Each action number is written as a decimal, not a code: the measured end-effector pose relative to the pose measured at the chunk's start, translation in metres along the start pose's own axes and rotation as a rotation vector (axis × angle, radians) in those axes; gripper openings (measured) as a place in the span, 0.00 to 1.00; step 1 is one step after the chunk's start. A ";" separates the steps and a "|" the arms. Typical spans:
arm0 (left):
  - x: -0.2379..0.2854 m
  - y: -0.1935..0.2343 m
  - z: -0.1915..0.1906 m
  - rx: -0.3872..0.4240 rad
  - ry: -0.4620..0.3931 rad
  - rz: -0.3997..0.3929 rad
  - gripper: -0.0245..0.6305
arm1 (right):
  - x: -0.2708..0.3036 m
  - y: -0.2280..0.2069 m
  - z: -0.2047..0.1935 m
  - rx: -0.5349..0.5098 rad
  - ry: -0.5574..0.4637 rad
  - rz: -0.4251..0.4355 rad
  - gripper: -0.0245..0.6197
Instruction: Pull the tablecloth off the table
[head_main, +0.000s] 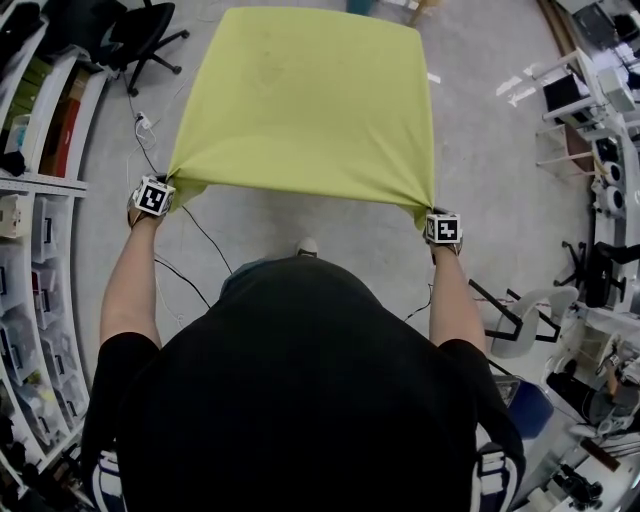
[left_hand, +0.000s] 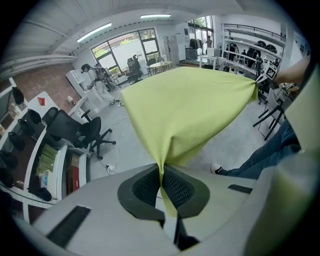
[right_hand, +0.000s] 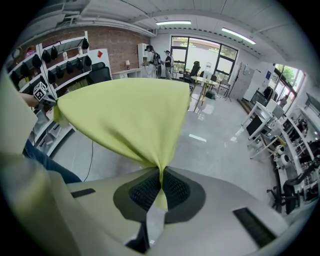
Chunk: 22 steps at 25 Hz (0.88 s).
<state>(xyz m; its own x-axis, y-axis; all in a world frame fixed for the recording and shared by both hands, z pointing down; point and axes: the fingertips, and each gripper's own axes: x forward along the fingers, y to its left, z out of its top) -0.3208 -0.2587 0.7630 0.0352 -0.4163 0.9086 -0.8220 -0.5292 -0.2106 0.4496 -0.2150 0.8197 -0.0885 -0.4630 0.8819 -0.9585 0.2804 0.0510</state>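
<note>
A yellow-green tablecloth (head_main: 310, 100) hangs stretched out flat in front of me, held up by its two near corners. The table under its far part is hidden by the cloth. My left gripper (head_main: 172, 184) is shut on the near left corner of the tablecloth (left_hand: 185, 110), the fabric pinched between its dark pads (left_hand: 147, 187). At the near right corner, my right gripper (head_main: 430, 212) is shut on the tablecloth (right_hand: 130, 117) in the same way, a small tail of cloth poking past the pads (right_hand: 175, 190). Each gripper view shows the other gripper at the opposite corner.
Shelving (head_main: 35, 210) with boxes lines the left side. A black office chair (head_main: 140, 40) stands at the far left, and a cable (head_main: 205, 235) trails over the grey floor. Desks and equipment (head_main: 600, 150) crowd the right side. My shoe (head_main: 308, 246) shows below the cloth.
</note>
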 end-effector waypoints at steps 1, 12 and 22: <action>-0.003 0.000 -0.006 0.000 -0.001 -0.001 0.07 | -0.005 0.004 -0.004 0.006 -0.001 -0.005 0.07; -0.050 -0.014 -0.104 0.020 -0.030 -0.032 0.07 | -0.075 0.078 -0.069 0.058 -0.005 -0.078 0.07; -0.098 -0.029 -0.215 0.077 -0.058 -0.060 0.07 | -0.145 0.162 -0.159 0.104 -0.014 -0.113 0.07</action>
<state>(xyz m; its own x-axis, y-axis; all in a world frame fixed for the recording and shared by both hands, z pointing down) -0.4229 -0.0436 0.7579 0.1182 -0.4233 0.8983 -0.7714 -0.6087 -0.1853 0.3501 0.0307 0.7748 0.0179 -0.4988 0.8665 -0.9855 0.1375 0.0995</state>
